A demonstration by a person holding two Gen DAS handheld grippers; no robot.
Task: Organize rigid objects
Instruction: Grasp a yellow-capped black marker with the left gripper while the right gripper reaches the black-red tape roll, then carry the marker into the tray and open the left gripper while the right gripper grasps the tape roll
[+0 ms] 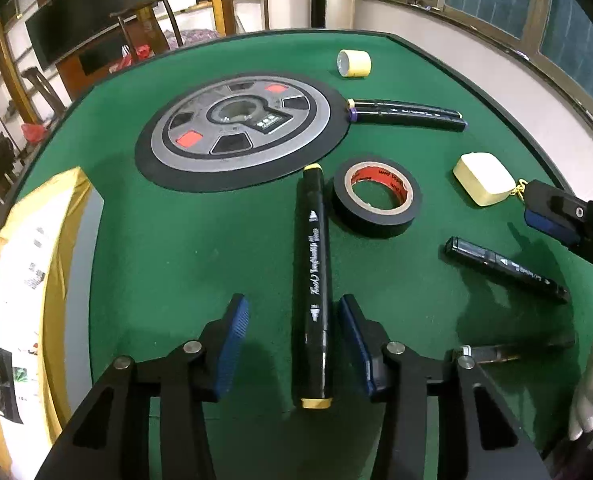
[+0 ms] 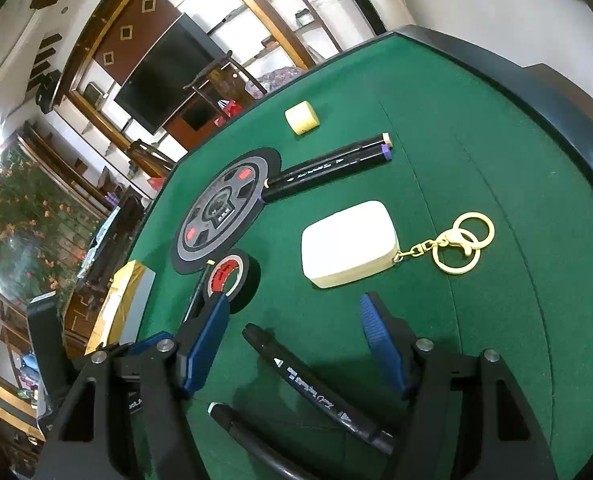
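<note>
My left gripper (image 1: 294, 316) is open, its jaws either side of a black marker with yellow caps (image 1: 313, 280) lying on the green felt table (image 1: 176, 248). My right gripper (image 2: 294, 320) is open over a black marker (image 2: 316, 384); another black marker (image 2: 248, 436) lies beside it. In the left wrist view these two markers show at right (image 1: 504, 268) (image 1: 512, 350), with the right gripper's tip (image 1: 564, 216) above them. Two markers lie side by side further off (image 1: 408, 114) (image 2: 328, 168). Black tape roll (image 1: 376, 196) (image 2: 232, 276), cream case (image 1: 484, 178) (image 2: 350, 244) with gold keyring (image 2: 462, 242), yellow tape roll (image 1: 354, 63) (image 2: 302, 119).
A round grey and black disc (image 1: 240, 128) (image 2: 220, 212) is set in the table's middle. A yellow-edged flat box (image 1: 36, 264) (image 2: 124, 300) sits at the left edge. Chairs, shelves and a dark screen stand beyond the far table edge. A gloved hand (image 1: 592, 384) shows at right.
</note>
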